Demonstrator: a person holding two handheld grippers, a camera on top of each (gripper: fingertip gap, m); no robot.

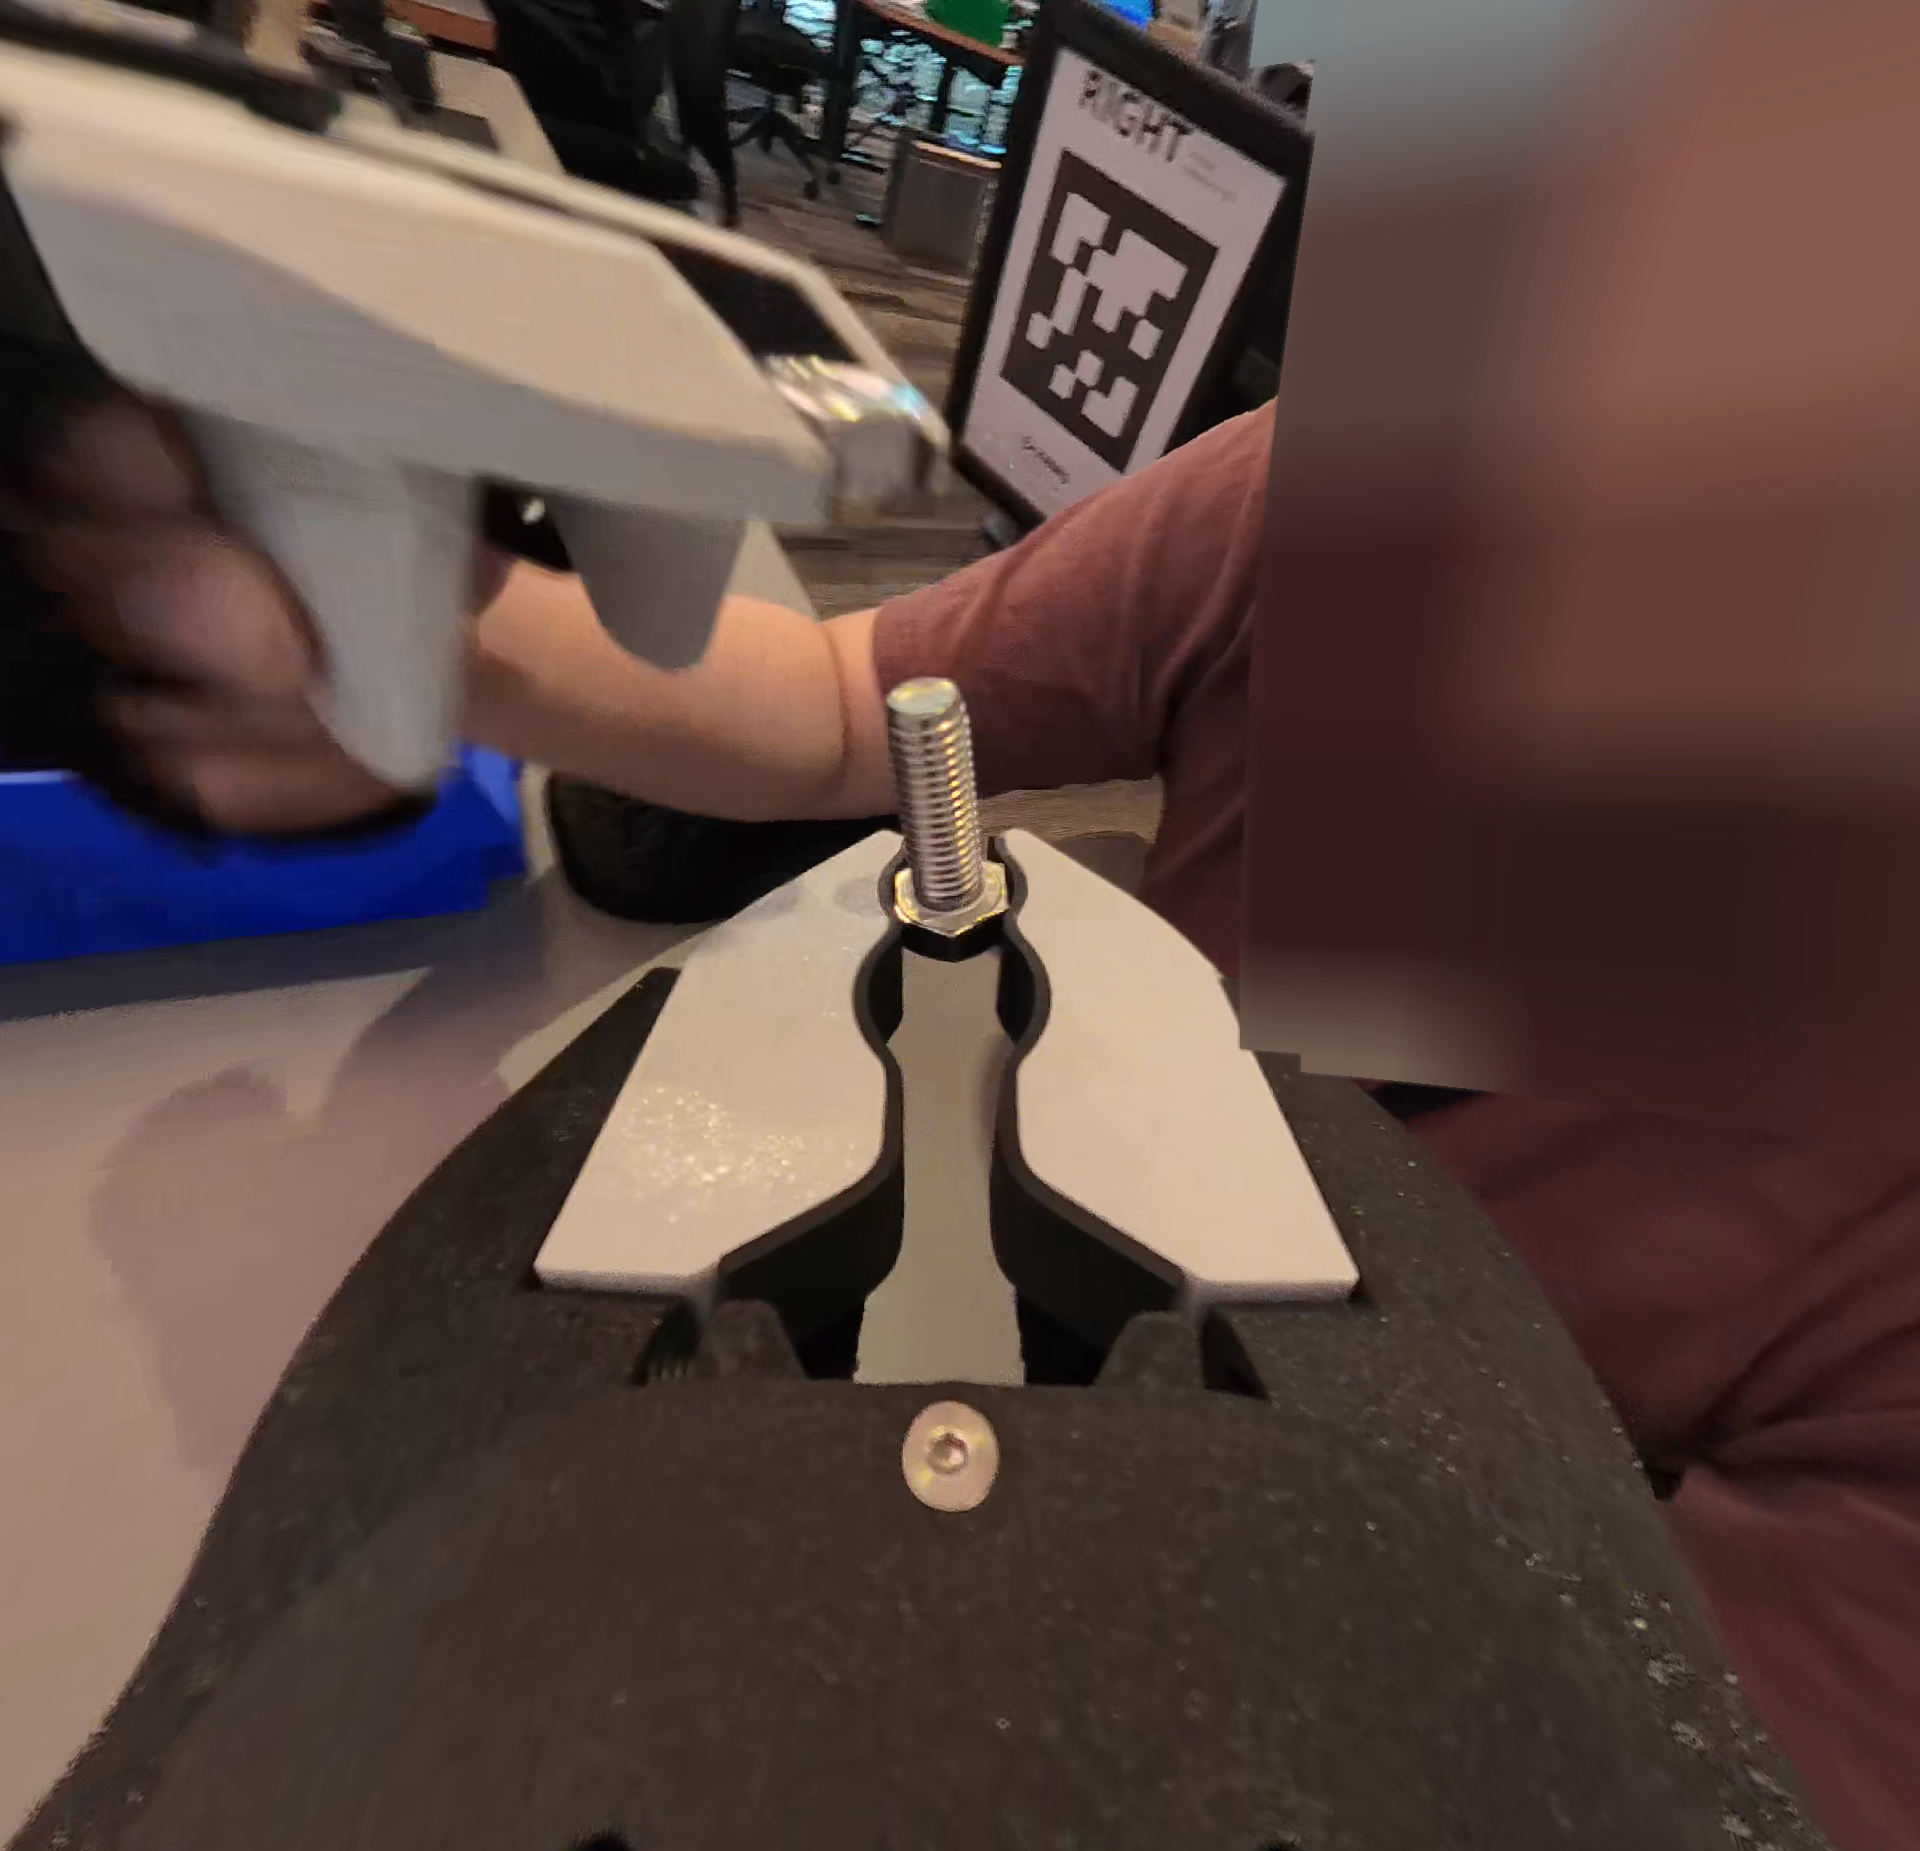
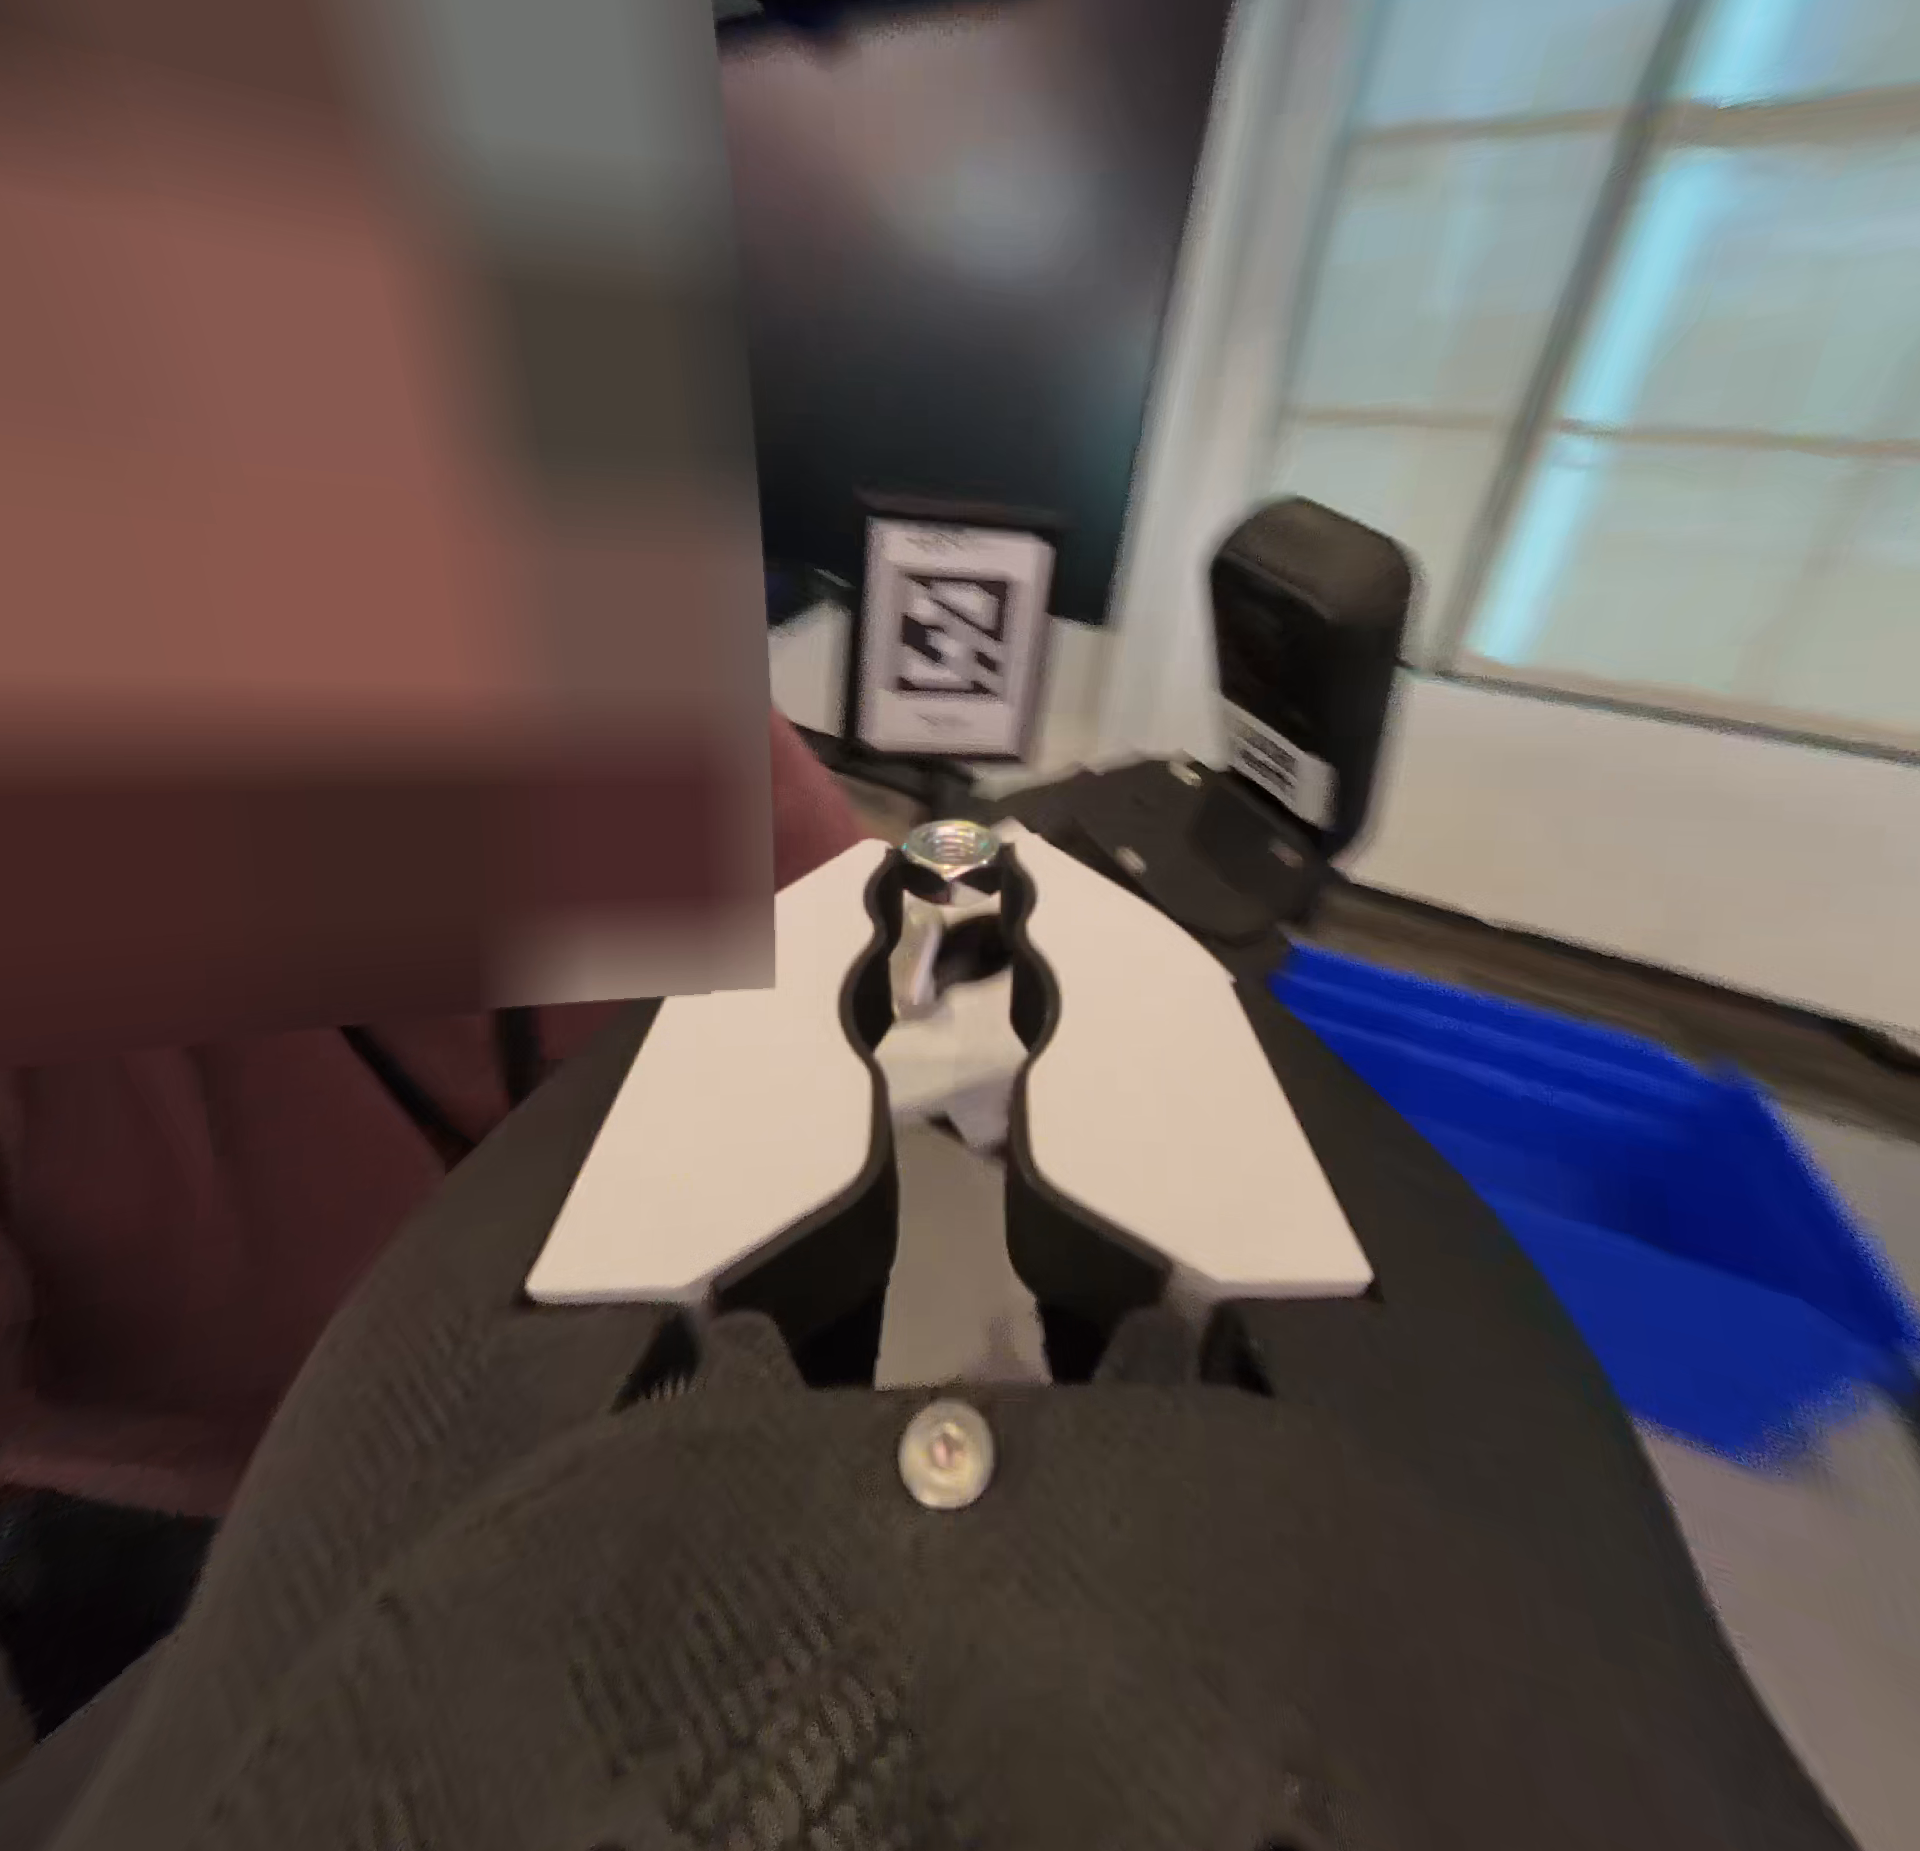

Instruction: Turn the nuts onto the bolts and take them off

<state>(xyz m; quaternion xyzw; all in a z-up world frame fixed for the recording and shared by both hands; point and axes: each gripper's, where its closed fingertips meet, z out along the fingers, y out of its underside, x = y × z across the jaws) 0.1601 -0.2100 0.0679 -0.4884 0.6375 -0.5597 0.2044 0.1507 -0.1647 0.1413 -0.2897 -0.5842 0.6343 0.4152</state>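
2 grippers clamp parts: left gripper (image 1: 943,902) holds an upright bolt (image 1: 932,793), right gripper (image 2: 951,859) a nut (image 2: 948,847).

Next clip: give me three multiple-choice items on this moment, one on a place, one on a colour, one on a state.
1. Where is the bolt?
A. in the left hand-held gripper
B. lying on the table
C. in the bin

2. Colour of the bin?
A. green
B. blue
C. red

3. The nut in the right hand-held gripper is:
A. threaded on the bolt
B. clamped, off the bolt
C. loose on the table

Key: 1 A, fingertips pinch its head end, thread upright; 2 B, blue in both views; 3 B, its threaded hole shows empty.
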